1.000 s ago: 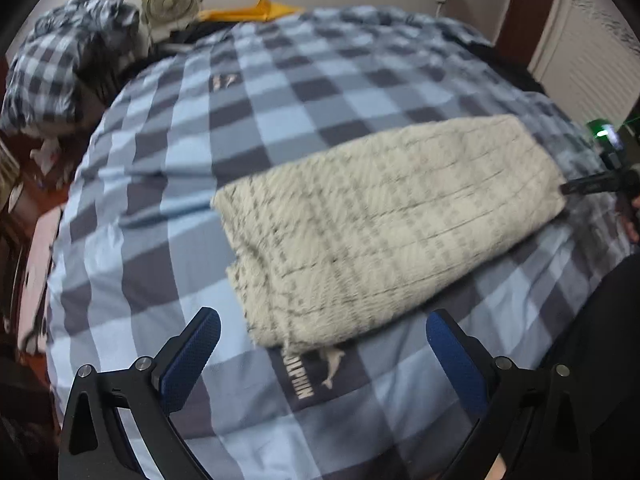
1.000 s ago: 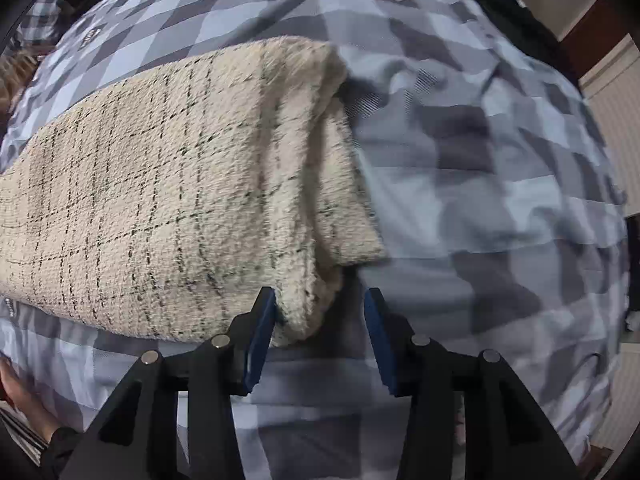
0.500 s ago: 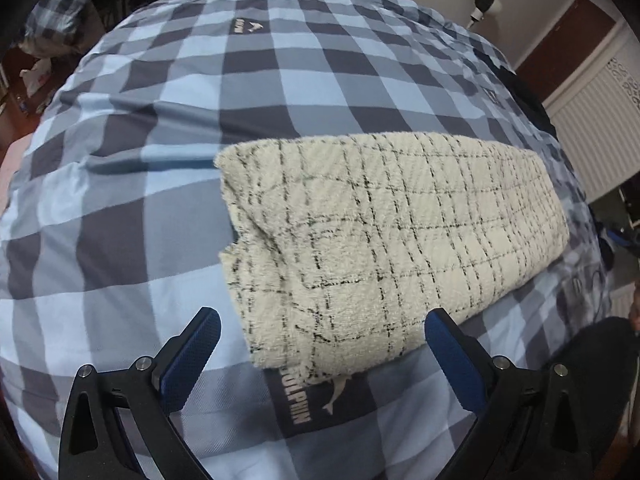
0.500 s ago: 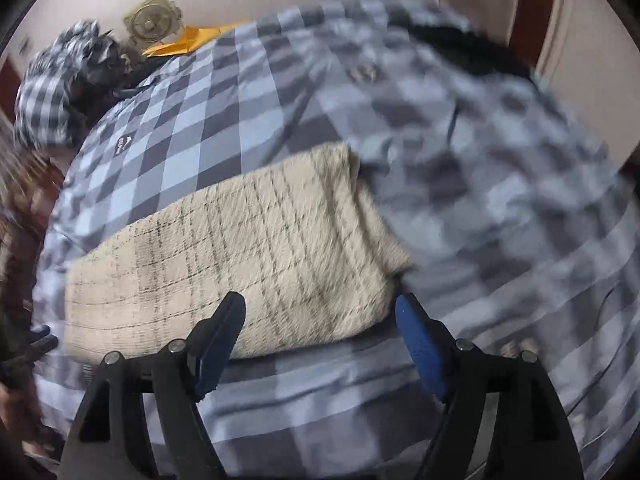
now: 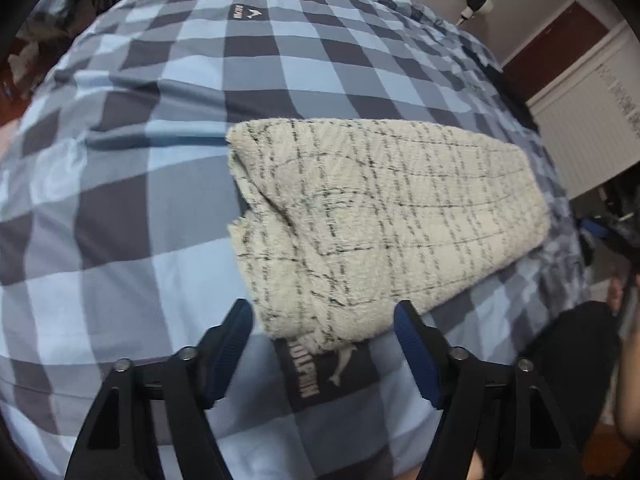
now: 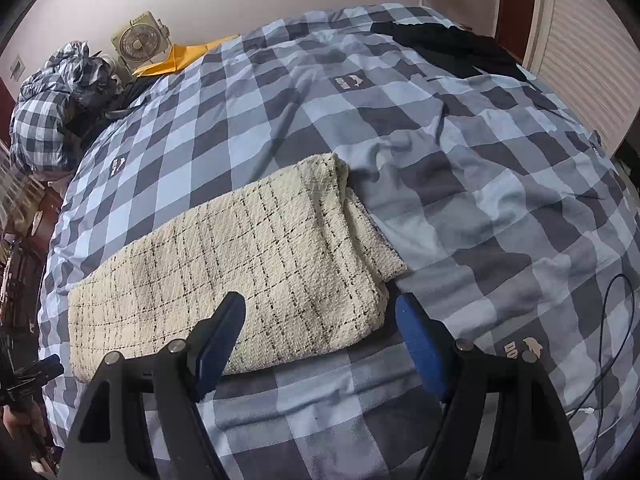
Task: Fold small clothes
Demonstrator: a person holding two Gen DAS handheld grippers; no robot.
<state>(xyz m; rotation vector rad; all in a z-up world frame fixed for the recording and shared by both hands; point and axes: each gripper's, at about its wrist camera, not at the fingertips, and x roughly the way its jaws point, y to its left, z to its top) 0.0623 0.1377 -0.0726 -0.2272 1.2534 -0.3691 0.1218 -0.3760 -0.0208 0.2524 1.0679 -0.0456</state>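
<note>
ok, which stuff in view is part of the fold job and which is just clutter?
Job:
- cream checked garment
- left gripper, open
- right gripper, open

Lying about:
- checked bedcover
- fan
- yellow item
- black cloth
- cable

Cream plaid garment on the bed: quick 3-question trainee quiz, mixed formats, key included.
1. True or false: the left gripper is clamped on the cream garment.
2. The garment lies on: A) a bare floor B) a blue checked duvet C) a chair.
3. Fill in: in the right wrist view, the right gripper holds ____.

Key: 1 false, its jaws have just been closing but the pads stand clear; 2 B; 3 nothing, jaws open.
</note>
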